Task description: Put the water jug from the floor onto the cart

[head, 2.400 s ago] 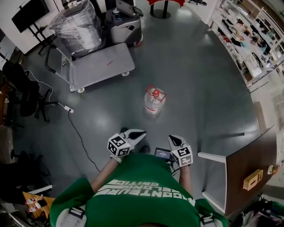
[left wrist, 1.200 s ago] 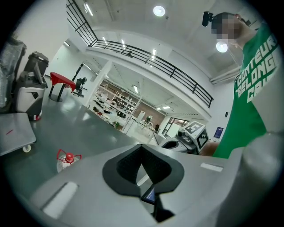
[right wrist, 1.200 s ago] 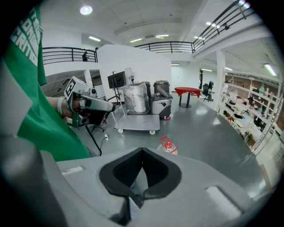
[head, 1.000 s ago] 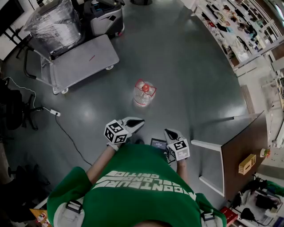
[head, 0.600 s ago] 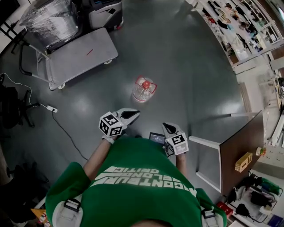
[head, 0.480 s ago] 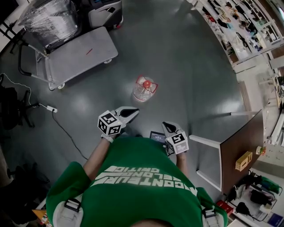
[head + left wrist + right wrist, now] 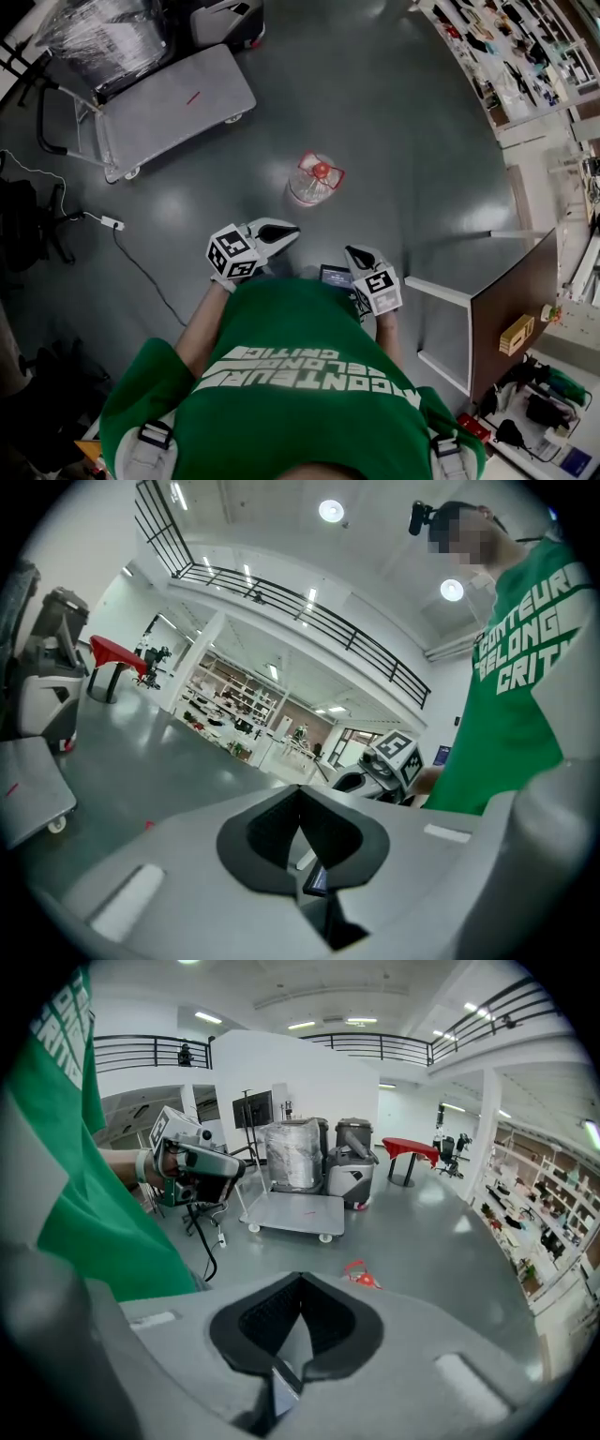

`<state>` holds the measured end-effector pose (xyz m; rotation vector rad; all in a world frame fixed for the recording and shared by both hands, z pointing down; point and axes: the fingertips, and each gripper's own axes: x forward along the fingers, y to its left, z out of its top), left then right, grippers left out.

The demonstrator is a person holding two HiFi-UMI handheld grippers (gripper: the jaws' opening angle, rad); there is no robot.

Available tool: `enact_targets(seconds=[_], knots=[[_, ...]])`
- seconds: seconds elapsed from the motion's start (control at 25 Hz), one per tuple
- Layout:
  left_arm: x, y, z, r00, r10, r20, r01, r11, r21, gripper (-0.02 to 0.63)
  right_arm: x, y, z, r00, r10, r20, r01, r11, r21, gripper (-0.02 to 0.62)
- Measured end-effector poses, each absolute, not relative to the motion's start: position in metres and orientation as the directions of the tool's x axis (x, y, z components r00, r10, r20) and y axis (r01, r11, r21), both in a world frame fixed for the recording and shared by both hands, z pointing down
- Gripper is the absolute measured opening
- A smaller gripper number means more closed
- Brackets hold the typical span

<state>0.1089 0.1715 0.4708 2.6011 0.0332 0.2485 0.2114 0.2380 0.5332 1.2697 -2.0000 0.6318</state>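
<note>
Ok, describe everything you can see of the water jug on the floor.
The water jug is a clear plastic bottle with a red cap and a red handle at the top. It stands upright on the grey floor, well apart from the flat cart, which sits up and to the left in the head view. Only the floor touches it. In the right gripper view just its red top shows. How full it is cannot be told.

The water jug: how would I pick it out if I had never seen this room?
Start at the flat grey cart at the upper left of the head view, then look right and down across the floor. The water jug stands alone there: clear plastic with a red cap and red handle.
</note>
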Motion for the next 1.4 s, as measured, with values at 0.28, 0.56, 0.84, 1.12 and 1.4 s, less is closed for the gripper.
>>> enact_targets(seconds=[0.28,0.56,0.84,1.12,1.4], knots=[[0.099,0.175,0.472,0.983,0.078,0.169,-0.020,-0.857,0.515,0.011,0.197,0.227,0.537,-0.310,-0.574,0.758,-0.901,0.432,-0.041,-0.008],[0.102,0.163,0.485,0.975,0.060,0.214,-0.067,-0.838,0.541,0.011,0.210,0.208,0.534,-0.323,-0.603,0.730,-0.900,0.435,-0.039,-0.008],[0.120,0.143,0.485,0.968,0.053,0.245,-0.093,-0.833,0.545,0.011,0.244,0.182,0.535,-0.309,-0.629,0.713,-0.916,0.398,-0.046,-0.008],[0.161,0.126,0.484,0.960,0.068,0.272,-0.096,-0.832,0.547,0.012,0.289,0.163,0.538,-0.290,-0.651,0.702,-0.933,0.356,-0.056,-0.008],[0.195,0.125,0.493,0.936,0.117,0.331,-0.086,-0.838,0.538,0.011,0.332,0.148,0.544,-0.279,-0.673,0.685,-0.946,0.316,-0.075,-0.008]])
